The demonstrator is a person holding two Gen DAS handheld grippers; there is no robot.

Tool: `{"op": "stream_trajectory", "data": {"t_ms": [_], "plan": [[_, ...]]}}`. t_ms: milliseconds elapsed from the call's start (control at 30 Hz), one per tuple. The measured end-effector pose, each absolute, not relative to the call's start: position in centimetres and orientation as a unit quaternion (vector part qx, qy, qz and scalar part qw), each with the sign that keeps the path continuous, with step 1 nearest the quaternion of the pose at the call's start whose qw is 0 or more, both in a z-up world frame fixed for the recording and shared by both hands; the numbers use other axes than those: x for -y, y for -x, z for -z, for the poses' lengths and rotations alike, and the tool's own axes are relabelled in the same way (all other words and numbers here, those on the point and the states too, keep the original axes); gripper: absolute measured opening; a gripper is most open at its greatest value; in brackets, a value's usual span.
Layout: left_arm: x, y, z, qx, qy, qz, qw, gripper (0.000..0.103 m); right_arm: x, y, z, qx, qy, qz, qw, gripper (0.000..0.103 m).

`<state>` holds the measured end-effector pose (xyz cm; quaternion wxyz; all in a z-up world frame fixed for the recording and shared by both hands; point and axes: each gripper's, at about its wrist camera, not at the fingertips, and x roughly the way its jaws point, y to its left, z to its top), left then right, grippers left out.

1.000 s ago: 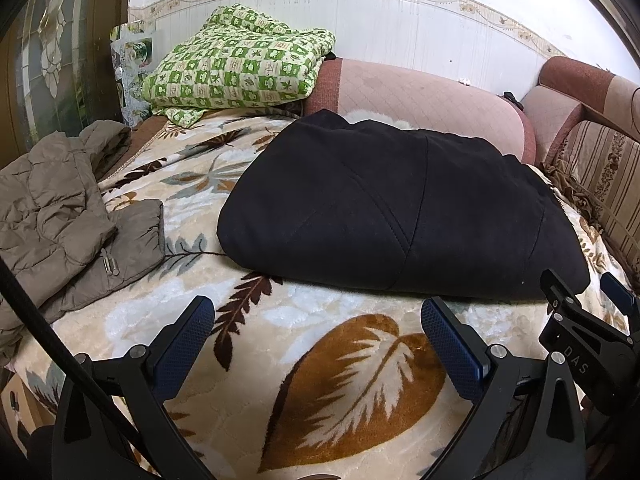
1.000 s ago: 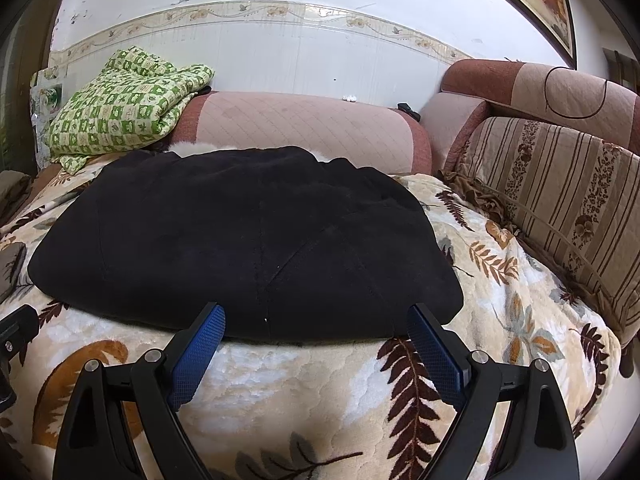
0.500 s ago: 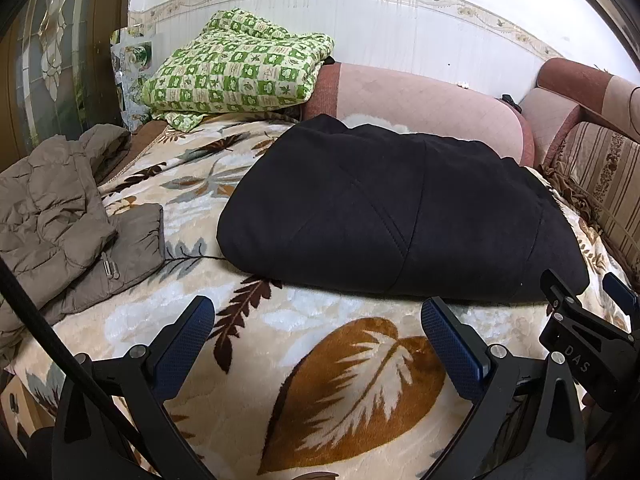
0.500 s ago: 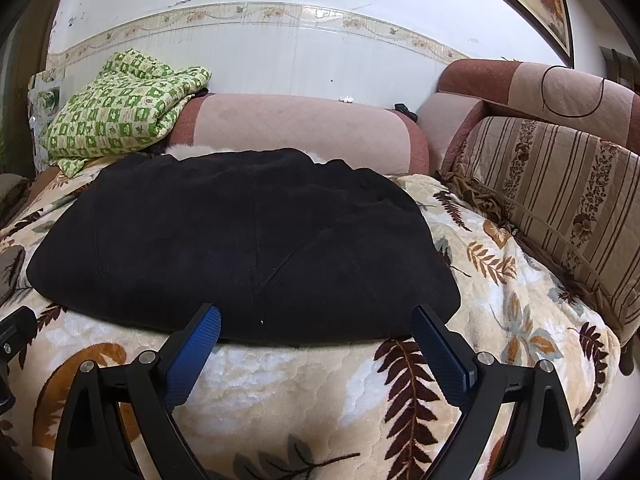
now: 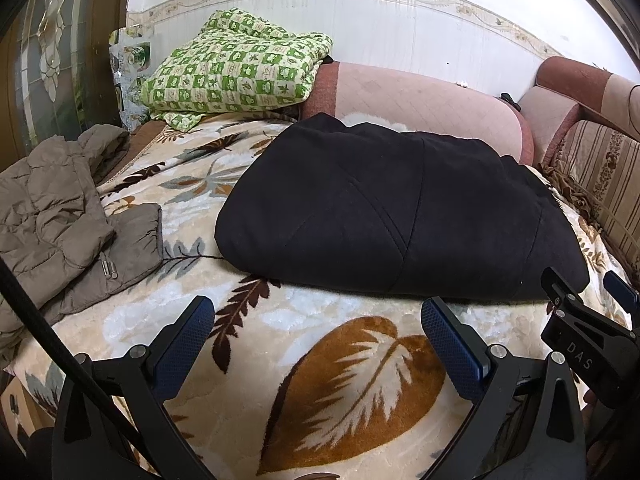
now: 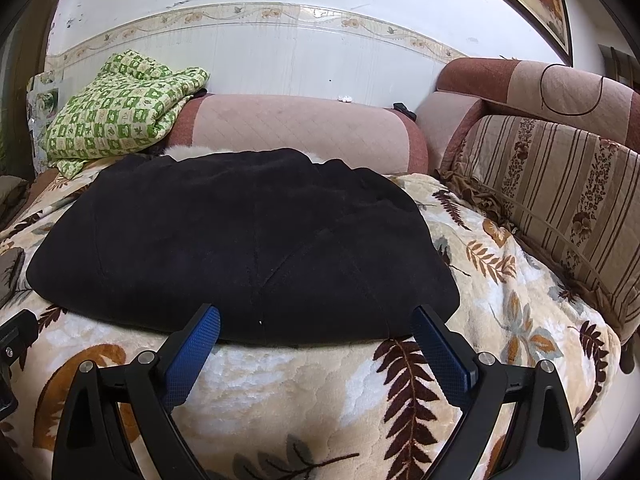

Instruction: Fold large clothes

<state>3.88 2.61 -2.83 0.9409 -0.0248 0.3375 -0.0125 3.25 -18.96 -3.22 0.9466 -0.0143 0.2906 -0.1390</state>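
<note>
A large black garment (image 5: pixel 392 212) lies folded into a thick flat bundle on the leaf-patterned blanket (image 5: pixel 320 360); it also fills the middle of the right wrist view (image 6: pixel 240 240). My left gripper (image 5: pixel 316 320) is open and empty, above the blanket just short of the bundle's near edge. My right gripper (image 6: pixel 316 324) is open and empty, its fingertips right at the bundle's near edge. The right gripper's body shows at the right of the left wrist view (image 5: pixel 580 328).
A crumpled grey-brown puffer jacket (image 5: pixel 60 220) lies at the left. A green checked quilt (image 5: pixel 236 72) sits at the back left. Pink bolster (image 6: pixel 304 128) along the wall, striped sofa cushions (image 6: pixel 560 200) at the right.
Both grippers have drawn back and tilted slightly; the view has shifted a little downward. The black bundle has not moved.
</note>
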Motion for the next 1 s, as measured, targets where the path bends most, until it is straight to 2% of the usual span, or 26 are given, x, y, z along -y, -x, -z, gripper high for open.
{"op": "stream_trajectory", "data": {"t_ms": [1000], "plan": [[-3.44,-4.27,3.76,-0.352,0.032,0.020,0.935,0.103,18.90,-3.07,3.00,-0.281,0.003,0.141,0.949,0.100]]}}
